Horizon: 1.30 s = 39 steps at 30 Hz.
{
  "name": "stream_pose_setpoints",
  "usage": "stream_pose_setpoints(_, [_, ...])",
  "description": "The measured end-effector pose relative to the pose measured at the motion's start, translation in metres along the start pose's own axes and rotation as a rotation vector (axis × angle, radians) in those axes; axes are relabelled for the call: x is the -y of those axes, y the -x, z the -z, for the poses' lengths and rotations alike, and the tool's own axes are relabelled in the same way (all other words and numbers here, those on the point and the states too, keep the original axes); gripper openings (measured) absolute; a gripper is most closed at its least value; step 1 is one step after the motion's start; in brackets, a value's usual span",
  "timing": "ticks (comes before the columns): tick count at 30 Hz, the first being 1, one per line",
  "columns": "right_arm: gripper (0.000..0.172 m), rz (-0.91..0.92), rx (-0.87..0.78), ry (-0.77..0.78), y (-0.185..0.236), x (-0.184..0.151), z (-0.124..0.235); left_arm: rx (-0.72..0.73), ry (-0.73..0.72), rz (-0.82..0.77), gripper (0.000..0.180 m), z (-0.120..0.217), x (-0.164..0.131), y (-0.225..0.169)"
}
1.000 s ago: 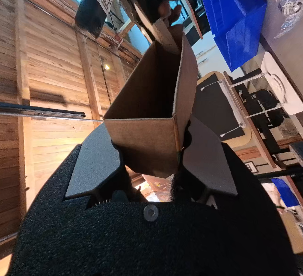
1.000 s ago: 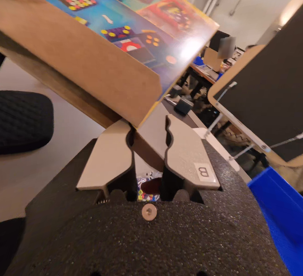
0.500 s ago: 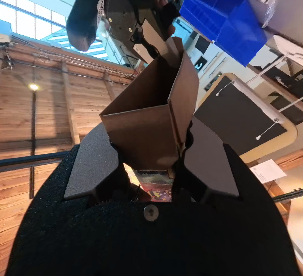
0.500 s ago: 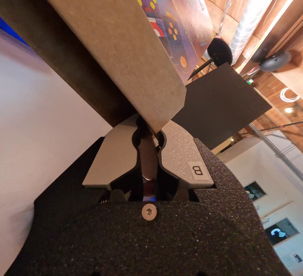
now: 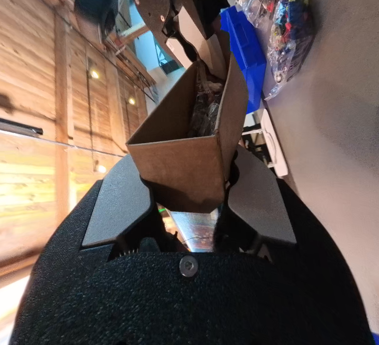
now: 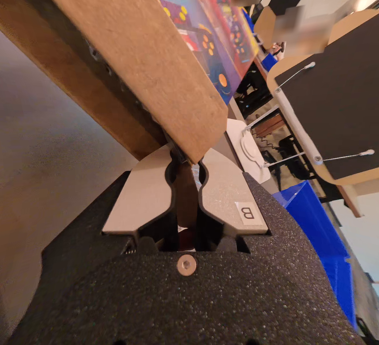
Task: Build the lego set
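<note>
- While gripped at both ends, cardboard box [image 5: 176,171] held up off the grey table [image 5: 338,109], open end turned toward the left gripper [image 5: 188,177].
- Left gripper: spread wide across the box's brown end, both fingers [image 5: 123,197] pressed against its side walls.
- Inside the box, ahead of the left fingers: crumpled clear plastic bags [image 5: 205,109] of dark pieces.
- Right gripper [image 6: 185,165]: clenched narrowly on a brown flap [image 6: 143,58] at the box's far end, fingers [image 6: 143,191] close on either side of the cardboard.
- Seen also from the left wrist, beyond the box's far end, the right gripper [image 5: 194,48] clamped there.
- Above and right of the right fingers: the box's printed, colourful outer face [image 6: 215,37].
- Right of the left gripper, on the table: a blue bin [image 5: 246,58] and a clear bag of small coloured bricks [image 5: 287,27].
- Right of the right gripper: the blue bin [image 6: 317,232] and a black panel with a pale edge [image 6: 338,99].
</note>
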State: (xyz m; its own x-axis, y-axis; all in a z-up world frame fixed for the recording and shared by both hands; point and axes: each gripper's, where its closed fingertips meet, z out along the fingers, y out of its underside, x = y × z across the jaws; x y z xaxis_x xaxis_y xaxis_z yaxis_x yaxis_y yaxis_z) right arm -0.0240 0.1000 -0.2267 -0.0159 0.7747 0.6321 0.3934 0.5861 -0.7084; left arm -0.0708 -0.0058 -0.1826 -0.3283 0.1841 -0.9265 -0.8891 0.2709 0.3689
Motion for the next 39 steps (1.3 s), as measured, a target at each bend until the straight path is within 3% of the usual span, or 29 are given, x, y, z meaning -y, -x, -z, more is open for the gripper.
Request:
stream_pose_setpoints(4, [0.035,-0.129,0.012,-0.025,-0.014,0.016,0.008,-0.029,0.033,0.322,0.075,0.002,-0.018,0.004])
stream_pose_setpoints(10, [0.067,-0.429,-0.072,-0.221,-0.04,0.07,0.044,0.049,0.094,0.44,0.075,0.005,-0.042,0.024])
stream_pose_setpoints(12, [0.059,-0.47,-0.184,-0.291,-0.045,0.082,0.06,0.058,0.113,0.45,0.075,0.006,-0.047,0.027])
stream_pose_setpoints(15, [0.026,-0.483,-0.244,-0.367,-0.028,0.101,0.07,0.057,0.146,0.43,0.075,0.006,-0.052,0.025])
stream_pose_setpoints(20, [0.024,-0.617,-0.193,-0.3,-0.002,0.103,0.038,0.095,0.158,0.428,0.075,0.007,-0.046,0.034])
stream_pose_setpoints(23, [0.034,-0.838,-0.15,-0.344,-0.005,0.103,0.025,0.131,0.186,0.372,0.075,0.008,-0.041,0.041])
stream_pose_setpoints(27, [0.029,-1.046,-0.143,-0.475,-0.016,0.106,0.025,0.177,0.213,0.32,0.075,0.009,-0.035,0.045])
stream_pose_setpoints(35, [0.031,-1.075,-0.185,-0.446,-0.02,0.101,0.017,0.196,0.225,0.248,0.075,0.005,-0.019,0.042])
stream_pose_setpoints(39, [0.011,-1.011,-0.237,-0.386,-0.019,0.094,0.013,0.196,0.225,0.182,0.075,0.003,-0.012,0.039])
